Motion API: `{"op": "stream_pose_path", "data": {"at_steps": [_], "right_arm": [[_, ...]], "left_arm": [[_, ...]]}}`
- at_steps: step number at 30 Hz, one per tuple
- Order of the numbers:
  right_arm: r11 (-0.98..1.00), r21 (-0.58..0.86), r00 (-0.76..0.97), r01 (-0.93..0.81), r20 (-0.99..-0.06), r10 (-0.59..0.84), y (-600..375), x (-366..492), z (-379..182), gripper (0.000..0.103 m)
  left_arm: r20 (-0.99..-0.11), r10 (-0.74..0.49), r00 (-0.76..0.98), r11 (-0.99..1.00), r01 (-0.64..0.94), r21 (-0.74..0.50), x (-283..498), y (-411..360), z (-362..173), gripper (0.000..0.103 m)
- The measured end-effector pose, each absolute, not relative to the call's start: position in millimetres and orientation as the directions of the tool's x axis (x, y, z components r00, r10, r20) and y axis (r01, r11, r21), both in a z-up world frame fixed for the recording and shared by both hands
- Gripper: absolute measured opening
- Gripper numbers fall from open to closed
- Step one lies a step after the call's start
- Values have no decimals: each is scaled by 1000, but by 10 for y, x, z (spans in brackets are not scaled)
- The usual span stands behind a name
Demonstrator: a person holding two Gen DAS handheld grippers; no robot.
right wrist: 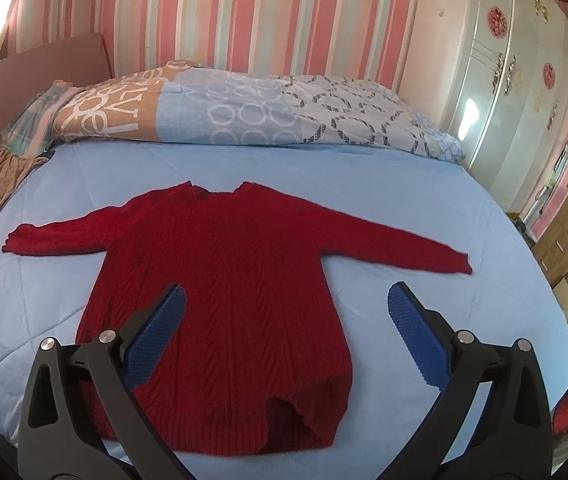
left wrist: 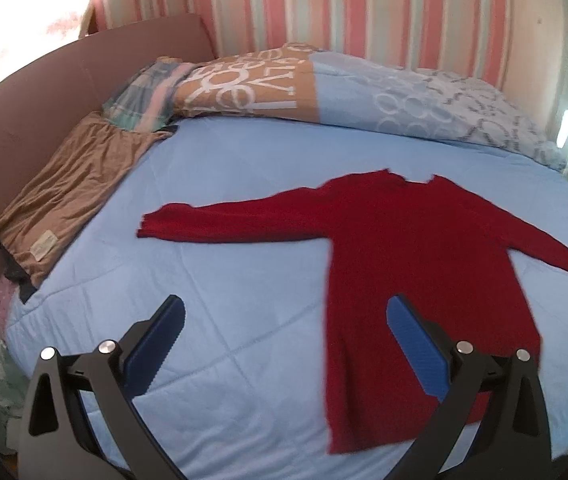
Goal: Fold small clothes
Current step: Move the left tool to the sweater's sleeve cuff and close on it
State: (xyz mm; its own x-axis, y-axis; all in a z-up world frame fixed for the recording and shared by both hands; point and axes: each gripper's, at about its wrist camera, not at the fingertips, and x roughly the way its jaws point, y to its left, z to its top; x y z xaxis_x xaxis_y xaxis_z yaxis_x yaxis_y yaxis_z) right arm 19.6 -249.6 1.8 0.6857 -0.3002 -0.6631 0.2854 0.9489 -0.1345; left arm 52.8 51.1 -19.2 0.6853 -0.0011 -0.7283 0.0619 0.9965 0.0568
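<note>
Striped wallpaper backs a bed [right wrist: 404,184] under a blue quilt, where a red sweater [right wrist: 224,280] lies flat (sleeves spread wide). Left claw [left wrist: 284,332] and right claw [right wrist: 286,320] hover above it, both spread apart, empty.

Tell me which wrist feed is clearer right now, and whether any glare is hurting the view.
Right wrist: red sweater sharp, cable knit readable, glare only on the wardrobe. Left wrist: sweater motion-blurred, window blown out top left. Both bend the bed edges.
</note>
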Motion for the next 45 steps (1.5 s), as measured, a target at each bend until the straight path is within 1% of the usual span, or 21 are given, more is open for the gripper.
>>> {"op": "stream_pose_path", "data": {"at_steps": [8,13,18,21,26,30,33,37,40,43,44,45], "right_arm": [[956,-128,695,263,-663,-279,-2548,699,10,100],[959,-142,711,247,-645,-279,-2527,1038,-4,100],[963,-167,729,211,-629,-269,-2462,1379,-27,100],[961,-186,734,205,-620,-277,-2437,1547,-88,100],[958,-204,714,202,-639,-287,-2387,1776,-364,100],[956,-222,697,191,-655,-291,-2313,1924,-544,100],[955,-234,695,179,-657,-292,-2247,2057,-613,100],[963,-224,715,151,-648,-263,-2136,2297,-598,100],[959,-242,734,146,-624,-269,-2051,2453,-601,100],[963,-235,724,131,-641,-255,-1999,2518,-724,100],[963,-239,717,123,-649,-253,-1978,2524,-781,100],[962,-248,711,114,-656,-253,-1954,2528,-832,100]], "left_arm": [[-722,35,691,999,-11,38,1088,842,-223,101],[-734,-11,679,998,-43,-55,1469,1113,-306,101],[-739,12,674,989,-116,-89,1855,1528,-431,101],[-748,6,664,972,-180,-153,2101,1944,-602,101],[-770,-55,635,905,-294,-307,2376,2656,-1161,101],[-781,-90,618,860,-348,-374,2553,2982,-1517,101],[-792,-89,604,845,-375,-381,2699,3112,-1701,101],[-821,-16,570,861,-409,-301,2894,3146,-1825,101],[-821,13,571,862,-422,-280,2984,3199,-1922,101],[-835,21,549,853,-445,-271,3082,3215,-2038,100],[-839,36,543,849,-460,-261,3094,3222,-2069,98],[-837,47,545,848,-465,-256,3093,3221,-2091,94]]}}
